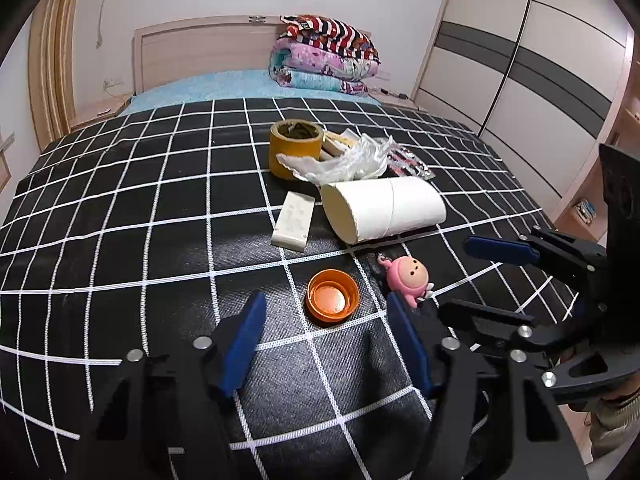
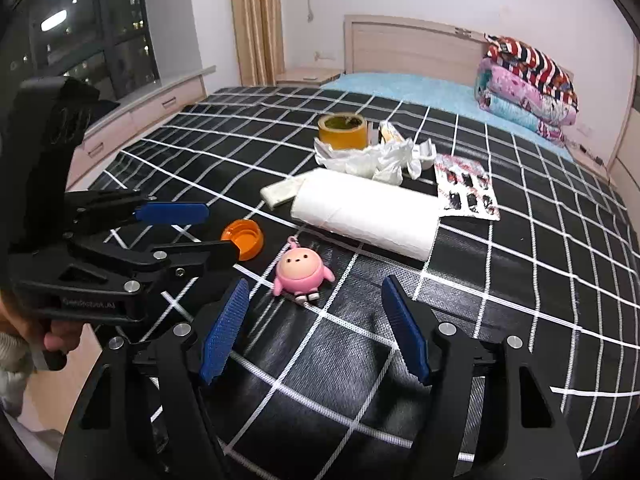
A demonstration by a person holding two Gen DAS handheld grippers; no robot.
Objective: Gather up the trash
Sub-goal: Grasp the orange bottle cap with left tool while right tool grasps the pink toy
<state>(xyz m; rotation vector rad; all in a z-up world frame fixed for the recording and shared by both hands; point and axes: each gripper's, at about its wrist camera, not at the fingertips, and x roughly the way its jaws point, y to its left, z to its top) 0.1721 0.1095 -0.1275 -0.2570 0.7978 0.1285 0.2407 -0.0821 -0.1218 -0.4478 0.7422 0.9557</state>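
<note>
The left gripper (image 1: 326, 344) is partly open over the black cover with white lines (image 1: 120, 208). Nothing is between its blue pads. Just past its tips sits an orange cap (image 1: 332, 295), open side up, not touching the pads.

The right gripper (image 2: 314, 328) is partly open too, and it holds nothing. Just ahead of its tips, a bit toward its left pad, lies a small pink toy (image 2: 300, 274) on its back. The cap is to the left of the toy, close by it, partly behind the left gripper in the right view.

Farther out from both grippers lies a white paper roll (image 1: 380, 210) on its side. A flat white box (image 1: 292, 220) lies next to it, on its left.

Past those is a crumpled clear plastic bag (image 1: 344, 162). It leans against a yellow tape roll (image 1: 295, 146). A red and white pill pack (image 2: 466, 192) lies to the right of the bag.

Far away, at the head of the bed, folded blankets (image 1: 324, 54) are piled up.
</note>
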